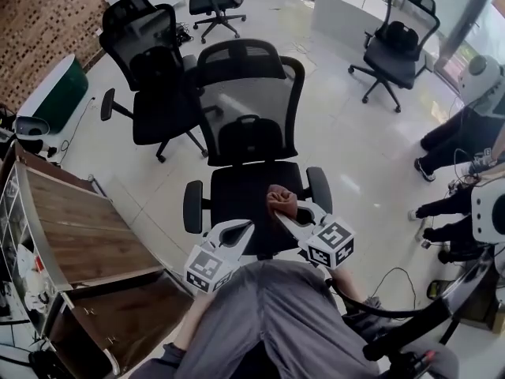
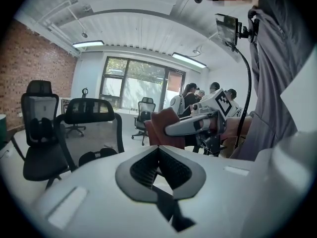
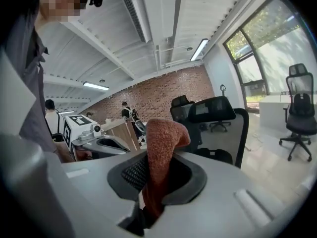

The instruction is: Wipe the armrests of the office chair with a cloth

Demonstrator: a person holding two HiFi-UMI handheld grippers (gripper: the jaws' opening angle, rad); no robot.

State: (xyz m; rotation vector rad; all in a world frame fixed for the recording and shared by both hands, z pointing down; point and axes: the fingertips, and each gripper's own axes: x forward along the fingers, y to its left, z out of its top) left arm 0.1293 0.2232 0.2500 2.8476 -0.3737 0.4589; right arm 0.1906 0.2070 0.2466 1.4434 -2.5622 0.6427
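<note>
A black mesh office chair [image 1: 251,144] stands right in front of me, its left armrest [image 1: 192,206] and right armrest [image 1: 319,189] both bare. My right gripper [image 1: 286,215] hovers over the seat, shut on a rust-brown cloth [image 1: 281,201]; in the right gripper view the cloth [image 3: 161,155] sticks up from between the jaws. My left gripper [image 1: 235,232] hangs over the seat's front edge, shut with nothing in it. From the left gripper view I see the cloth [image 2: 161,128] held by the right gripper [image 2: 171,130].
A wooden desk [image 1: 83,235] runs along my left. More black office chairs [image 1: 150,77] [image 1: 398,42] stand behind and to the right. People [image 1: 465,133] stand at the right edge. A green bin [image 1: 57,93] sits by the brick wall.
</note>
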